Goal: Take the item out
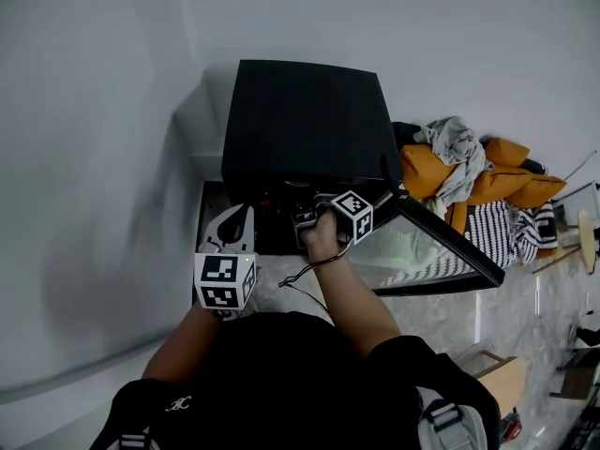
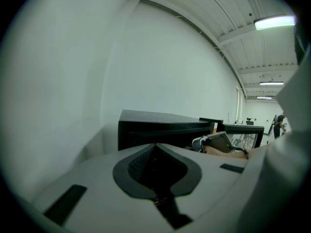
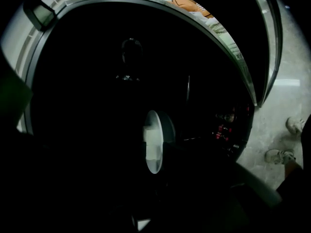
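A black box-shaped appliance (image 1: pixel 305 120) stands against the white wall, its glass door (image 1: pixel 445 237) swung open to the right. My right gripper (image 1: pixel 309 216) reaches into the dark cavity, and its tips are hidden there. In the right gripper view a white round item (image 3: pixel 152 142) stands edge-on straight ahead in the dark. The jaws are lost in shadow, so I cannot tell whether they touch it. My left gripper (image 1: pixel 236 221) hangs outside the front left corner of the appliance (image 2: pixel 160 127), shut with nothing between its jaws.
A heap of orange, grey and striped cloth (image 1: pixel 469 172) lies to the right of the appliance. A marble floor (image 1: pixel 525 289) runs along the right, with a wooden piece (image 1: pixel 502 382) low down. Small red lights (image 3: pixel 223 127) glow inside the cavity.
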### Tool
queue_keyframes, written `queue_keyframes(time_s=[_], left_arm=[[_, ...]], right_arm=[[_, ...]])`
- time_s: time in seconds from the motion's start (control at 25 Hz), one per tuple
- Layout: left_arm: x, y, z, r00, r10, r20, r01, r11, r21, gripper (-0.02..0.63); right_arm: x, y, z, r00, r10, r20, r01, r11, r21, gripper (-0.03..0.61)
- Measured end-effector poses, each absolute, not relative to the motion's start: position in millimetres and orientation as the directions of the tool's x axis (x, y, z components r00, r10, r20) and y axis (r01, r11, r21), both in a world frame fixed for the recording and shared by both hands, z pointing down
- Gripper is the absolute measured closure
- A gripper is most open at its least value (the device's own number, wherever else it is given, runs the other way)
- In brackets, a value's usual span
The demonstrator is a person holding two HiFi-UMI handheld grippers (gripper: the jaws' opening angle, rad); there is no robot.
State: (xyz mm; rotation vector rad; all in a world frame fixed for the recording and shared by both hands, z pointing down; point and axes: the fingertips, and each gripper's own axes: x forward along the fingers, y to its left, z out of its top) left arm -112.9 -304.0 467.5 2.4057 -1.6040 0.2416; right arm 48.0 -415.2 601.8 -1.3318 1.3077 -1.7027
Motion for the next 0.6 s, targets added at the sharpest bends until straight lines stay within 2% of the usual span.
queue_keyframes(time_s=[0.6], left_arm=[[-118.3, -303.5, 467.5, 0.364, -0.894, 0.263, -0.931, -0.348, 0.106, 0.606]], right_arm=[[41.8, -415.5, 605.6, -0.311, -0.864, 0.396, -0.087, -0.389, -0.917, 0.471]])
